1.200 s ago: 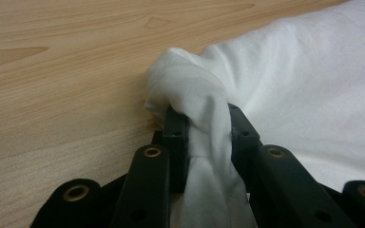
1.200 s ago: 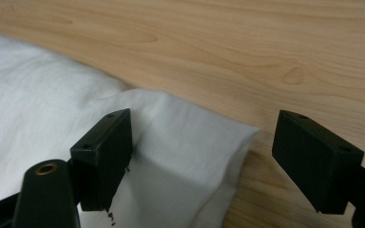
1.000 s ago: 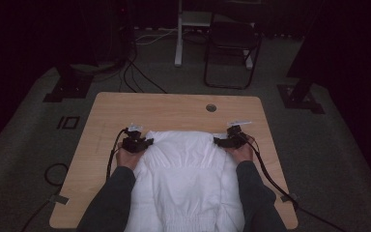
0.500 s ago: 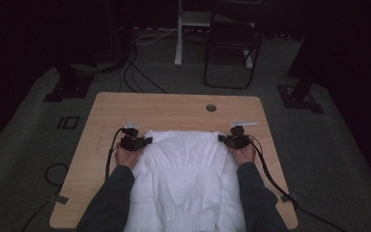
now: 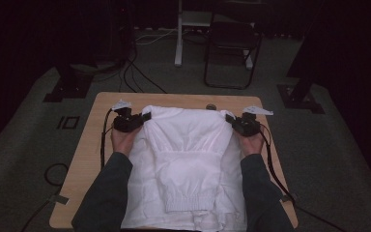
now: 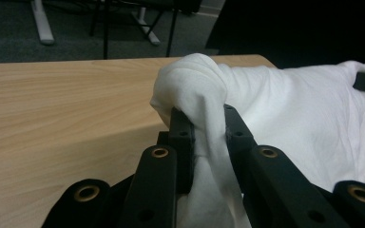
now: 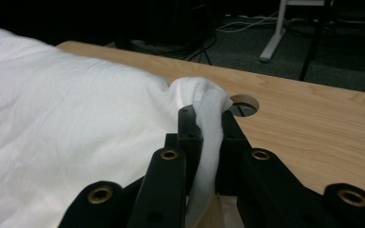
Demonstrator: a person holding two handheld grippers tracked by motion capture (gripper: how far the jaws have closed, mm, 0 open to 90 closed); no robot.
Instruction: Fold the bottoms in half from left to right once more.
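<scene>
High view: left hand-held gripper (image 5: pixel 145 117) and right hand-held gripper (image 5: pixel 230 120), jaws just closed, each pinch a far corner of the white sweatshirt (image 5: pixel 186 159) spanning between them, now raised off the desk (image 5: pixel 84 159), apparently ready for folding.

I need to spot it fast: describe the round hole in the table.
Start at the wooden table and go to its far edge. Just beyond the lifted white garment, nearer the right tool, sits the round hole, the lone dark cut-out in the pale wood.
</scene>
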